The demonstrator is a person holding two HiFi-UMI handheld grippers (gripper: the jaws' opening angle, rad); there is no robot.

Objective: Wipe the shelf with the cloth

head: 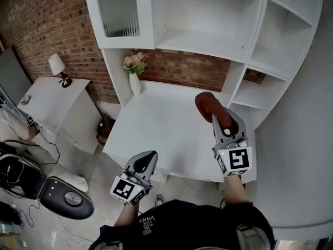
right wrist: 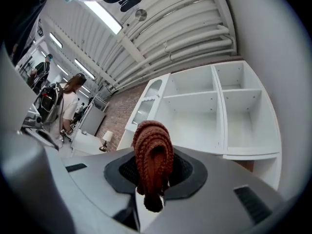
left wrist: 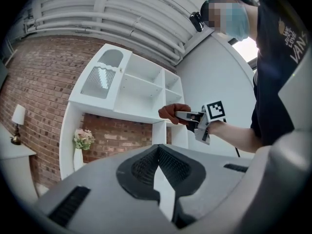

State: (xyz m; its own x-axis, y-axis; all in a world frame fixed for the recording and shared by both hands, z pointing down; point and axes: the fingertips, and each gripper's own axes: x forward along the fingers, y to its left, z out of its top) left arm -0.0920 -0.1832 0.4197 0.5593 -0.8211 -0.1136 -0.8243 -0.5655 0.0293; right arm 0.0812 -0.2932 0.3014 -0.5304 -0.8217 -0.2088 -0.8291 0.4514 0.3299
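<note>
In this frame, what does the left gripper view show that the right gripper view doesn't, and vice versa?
Only the left gripper view: the flower vase, and the right hand-held gripper seen from outside. Only the right gripper view: the knitted cloth close up, clamped between its own jaws, and people far off. Both: the white shelf unit, brick wall, table lamp.
</note>
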